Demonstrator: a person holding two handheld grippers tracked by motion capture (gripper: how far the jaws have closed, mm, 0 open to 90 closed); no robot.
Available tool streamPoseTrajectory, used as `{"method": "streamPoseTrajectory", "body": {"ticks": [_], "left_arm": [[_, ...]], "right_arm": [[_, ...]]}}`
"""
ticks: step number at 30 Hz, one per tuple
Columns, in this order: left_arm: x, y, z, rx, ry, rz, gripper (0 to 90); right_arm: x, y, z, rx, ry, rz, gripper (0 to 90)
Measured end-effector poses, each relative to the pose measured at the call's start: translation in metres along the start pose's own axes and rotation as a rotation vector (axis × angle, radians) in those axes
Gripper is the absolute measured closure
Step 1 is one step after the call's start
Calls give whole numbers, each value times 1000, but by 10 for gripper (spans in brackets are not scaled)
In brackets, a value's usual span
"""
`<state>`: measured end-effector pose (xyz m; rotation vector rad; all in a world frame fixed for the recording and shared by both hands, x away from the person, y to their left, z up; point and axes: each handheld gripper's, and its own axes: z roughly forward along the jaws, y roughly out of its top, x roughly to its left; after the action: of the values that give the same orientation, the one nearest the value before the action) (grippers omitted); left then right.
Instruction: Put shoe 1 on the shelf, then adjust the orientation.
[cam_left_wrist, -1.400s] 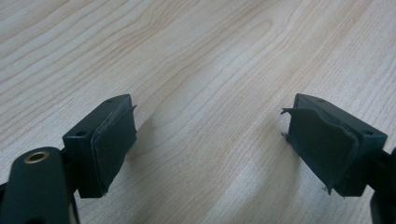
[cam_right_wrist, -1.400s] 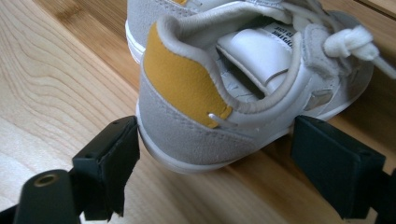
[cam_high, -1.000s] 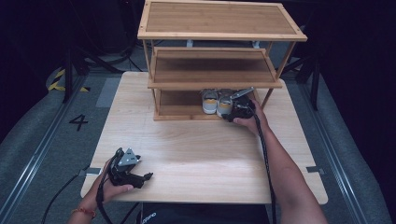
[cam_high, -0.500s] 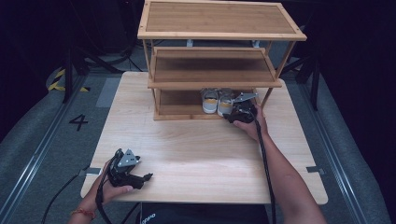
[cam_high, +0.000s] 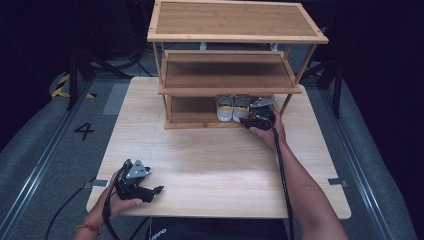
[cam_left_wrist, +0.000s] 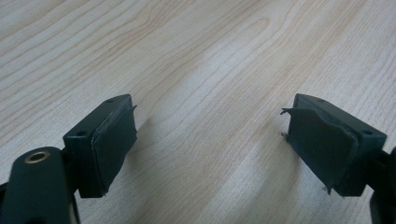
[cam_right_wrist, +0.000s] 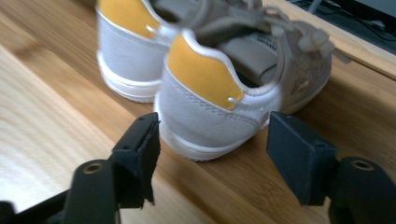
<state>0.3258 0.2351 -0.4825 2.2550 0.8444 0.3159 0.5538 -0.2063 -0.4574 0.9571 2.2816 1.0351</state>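
From above, the right forearm is seen stretched forward over the pale wooden surface (cam_high: 215, 160), and the right tool (cam_high: 254, 119) is held level at the front edge of the three-tier bamboo shoe rack (cam_high: 235, 90), aimed into its bottom tier. A pair of small white shoes with yellow heel tabs (cam_high: 232, 107) is stood side by side on that bottom tier, right of the rack's middle, heels turned to the front edge and toes toward the rack's back, so that the long axis of each shoe is laid front to back. The right tool is placed just at the heel of the right-hand shoe. The left tool (cam_high: 150, 189) is rested in the left hand well in front of the rack, near the surface's front edge, pointed to the right. A broad bare stretch of surface is left between the rack and that tool.

In the left gripper view, the left tool (cam_left_wrist: 210, 135) is held low over the surface with its jaws spread wide and nothing between them.

In the right gripper view, the right tool (cam_right_wrist: 212, 149) is shown with its jaws having just been closing; they are set either side of the heel of the nearer shoe (cam_right_wrist: 224, 93), the left jaw close against it and a gap visible at the right, so the heel is not yet pressed. The second shoe is stood touching it on the left.
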Motion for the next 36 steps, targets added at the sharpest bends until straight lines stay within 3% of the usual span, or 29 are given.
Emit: {"method": "streamPoseTrajectory", "body": {"ticks": [4,14,18,25,36], "left_arm": [[0,0,0,0,0,0,159],[0,0,0,0,0,-1,159],[0,0,0,4,-1,-2,158],[0,1,1,3,-1,-1,157],[0,1,1,2,1,-4,157]], "right_arm": [[4,1,-9,27,-1,-40,345],[17,0,-47,100,75,-147,315],[19,-7,-65,124,99,-145,305],[19,-24,-86,148,72,-185,304],[20,-59,-118,172,54,-190,299]]}}
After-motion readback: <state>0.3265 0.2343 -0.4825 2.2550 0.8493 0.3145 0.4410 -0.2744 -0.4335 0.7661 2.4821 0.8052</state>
